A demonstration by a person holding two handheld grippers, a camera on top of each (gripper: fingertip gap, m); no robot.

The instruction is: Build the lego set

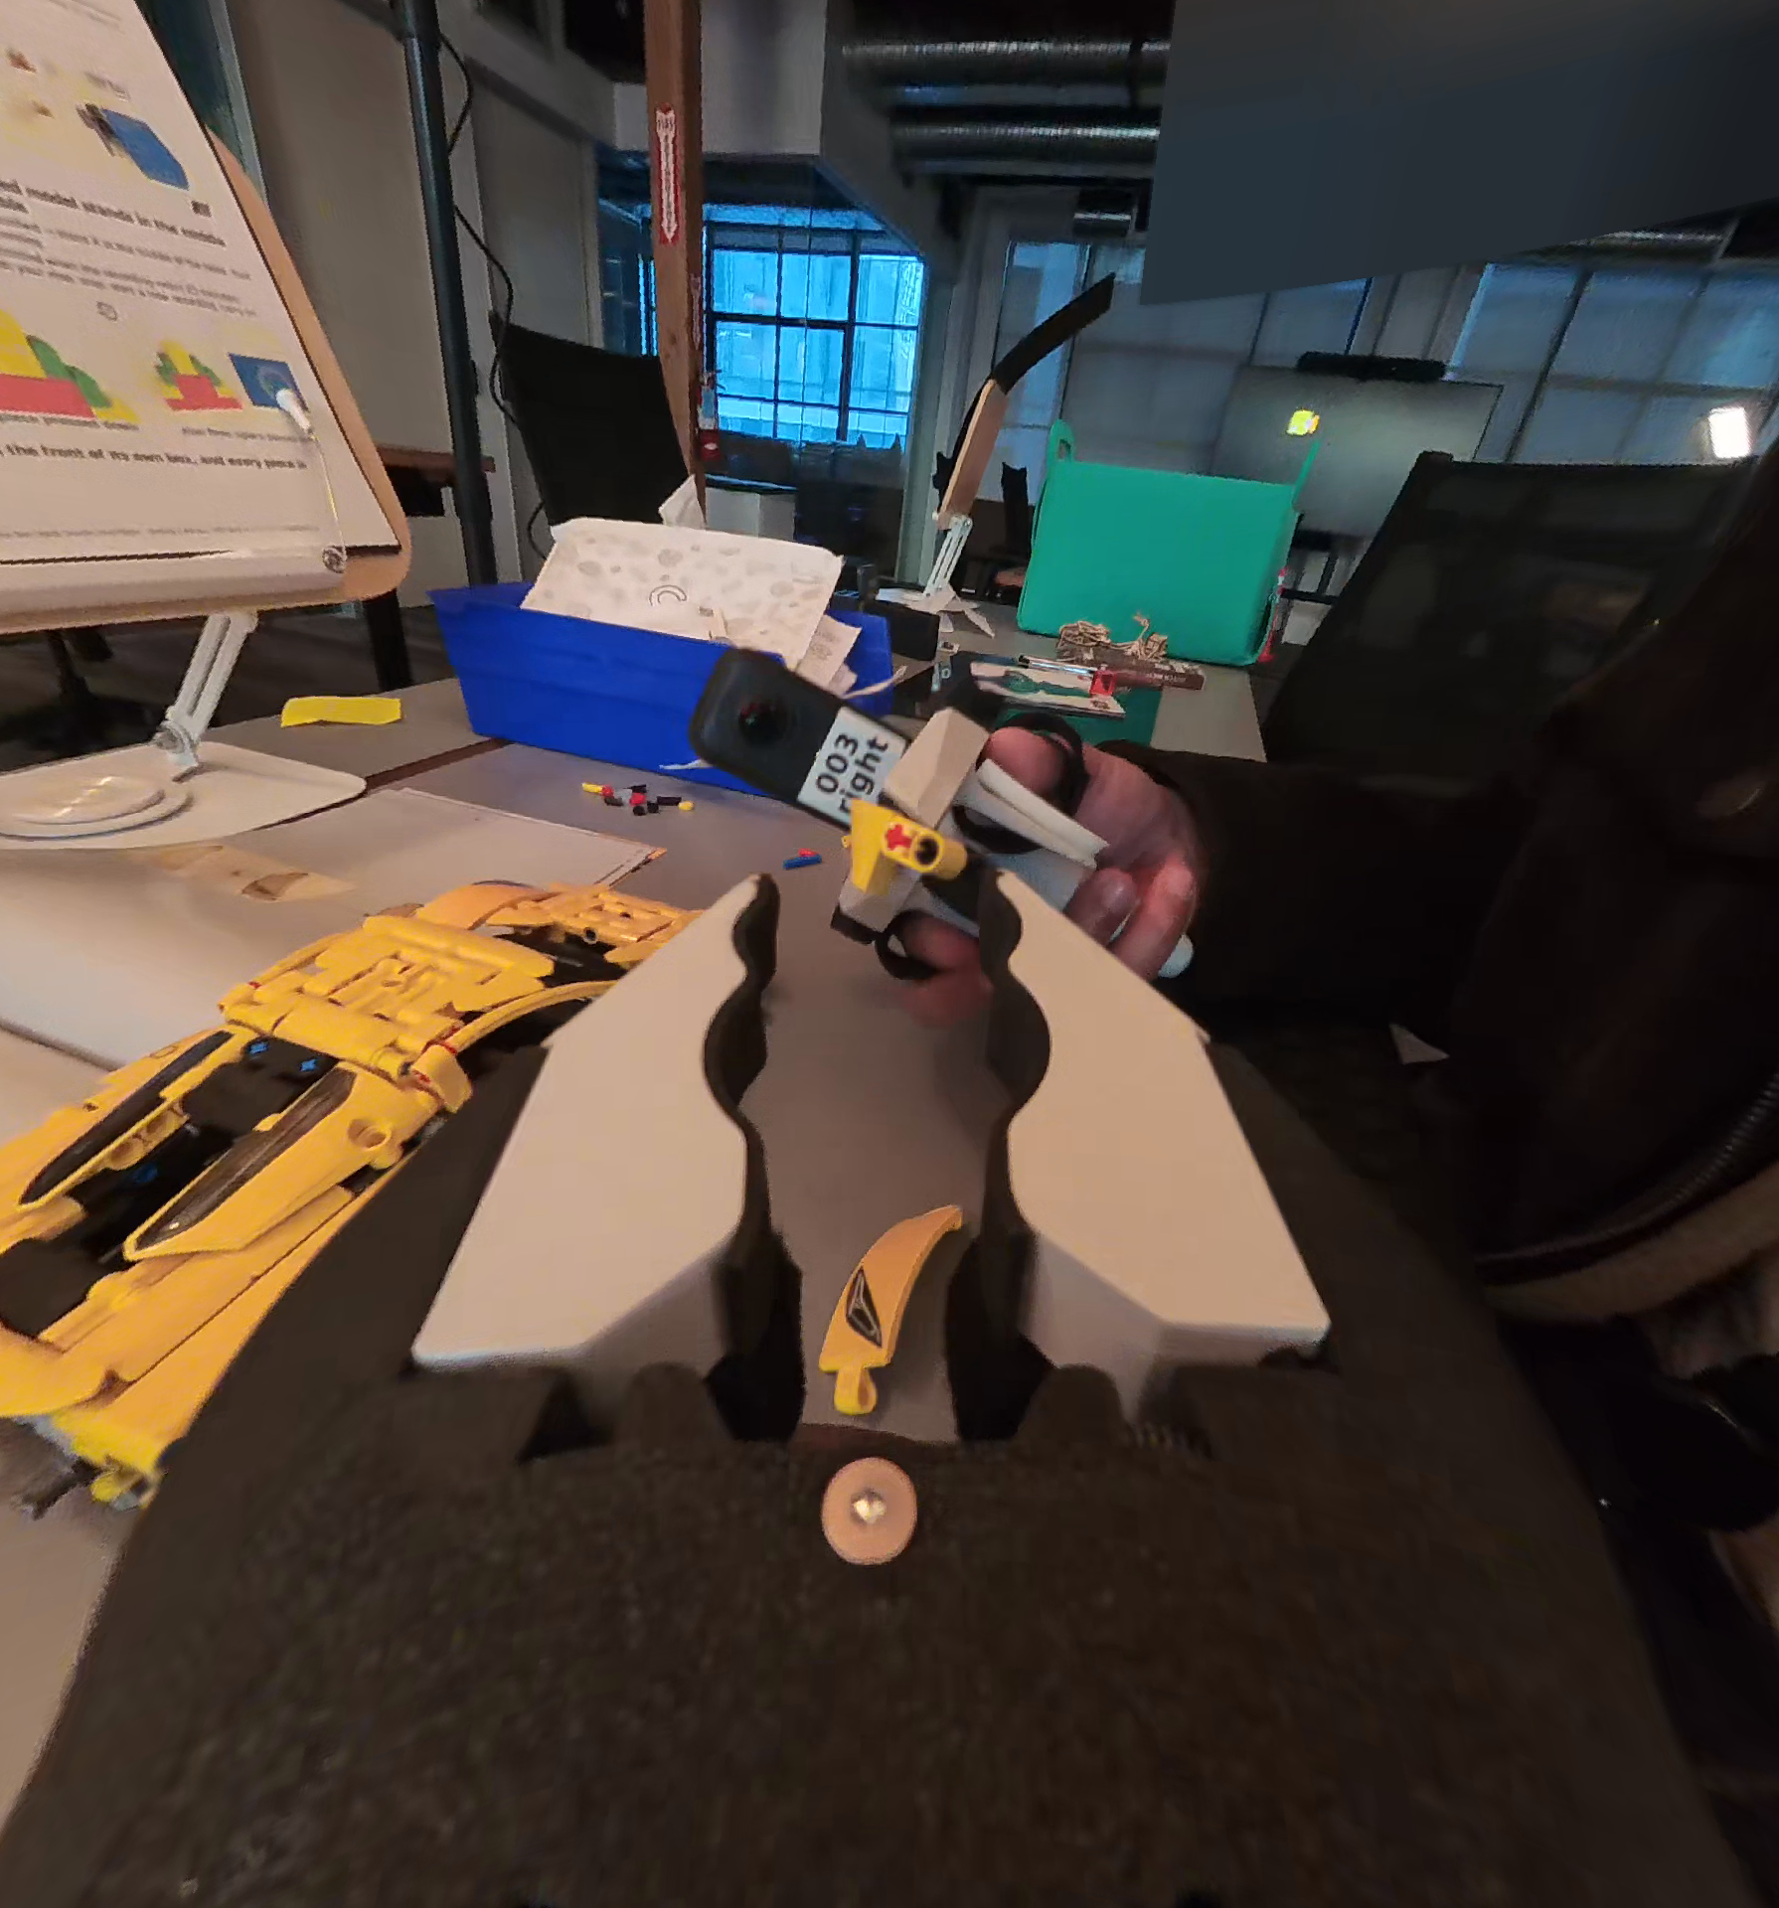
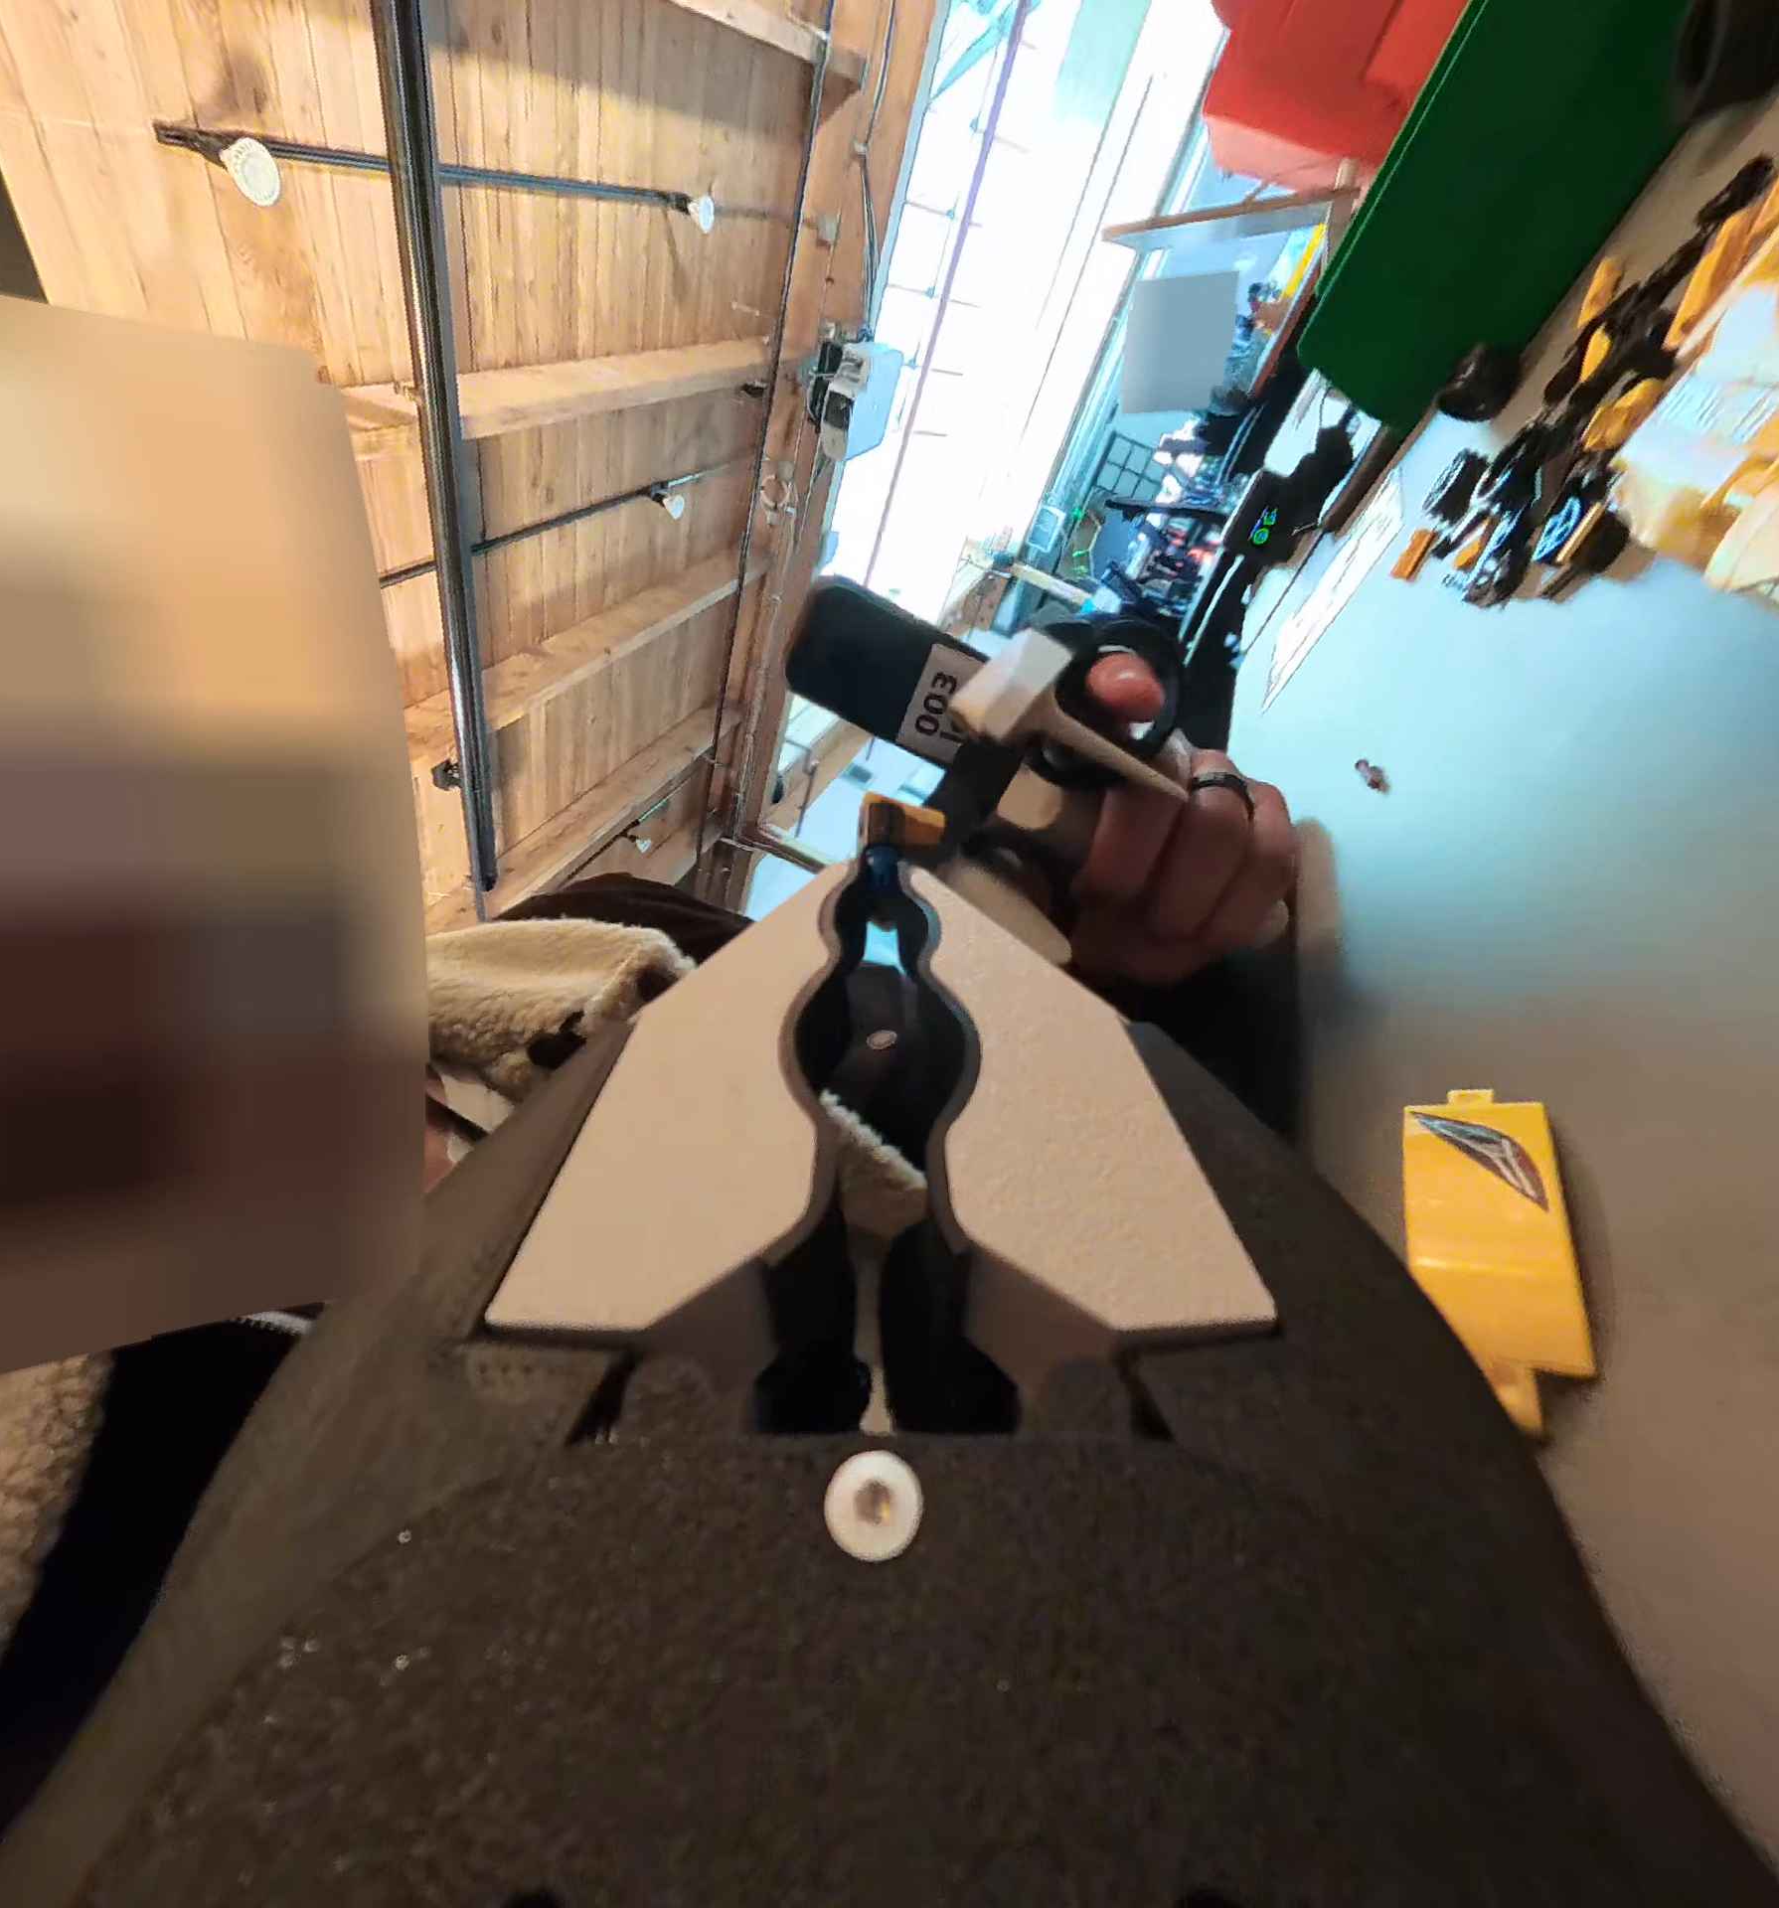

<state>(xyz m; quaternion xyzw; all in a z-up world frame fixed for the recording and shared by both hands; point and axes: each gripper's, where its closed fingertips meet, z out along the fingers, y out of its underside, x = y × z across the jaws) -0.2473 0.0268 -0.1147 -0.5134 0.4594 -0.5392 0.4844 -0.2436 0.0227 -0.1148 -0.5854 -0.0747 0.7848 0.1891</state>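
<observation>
The left claw (image 1: 880,919) is standing wide apart, with nothing between its two gray fingers (image 1: 617,1125). It is hanging over the gray counter (image 1: 555,816). A small curved yellow piece (image 1: 891,1291) is lying on the counter under the gap, not touched by either finger.

The right claw (image 2: 877,886) is pinching narrow on a small blue peg (image 2: 877,872) right at its tips. The peg seems to be sticking out of a small yellow block (image 1: 901,852). In the left wrist view that block is sitting at the tip of the right claw, up in the air, just past the left claw's tips. A hand (image 1: 1123,878) is holding the right claw's handle.

The big yellow car (image 1: 276,1115) is lying on the counter to the left, only partly built, I think. A flat yellow panel (image 2: 1495,1249) is lying on the counter too. A few tiny loose bits (image 1: 638,797) are sitting near a blue bin (image 1: 576,671). An instruction sheet (image 1: 111,289) is standing on a stand at the left.

I think the step is joining the small block with another piece. To do it well, the right claw should be squeezing firmly so the little peg is not twisting. The left claw should be coming in slowly and straight, then closing on the block's flat sides. The peg is tiny, so a hard bump could be popping it loose.
</observation>
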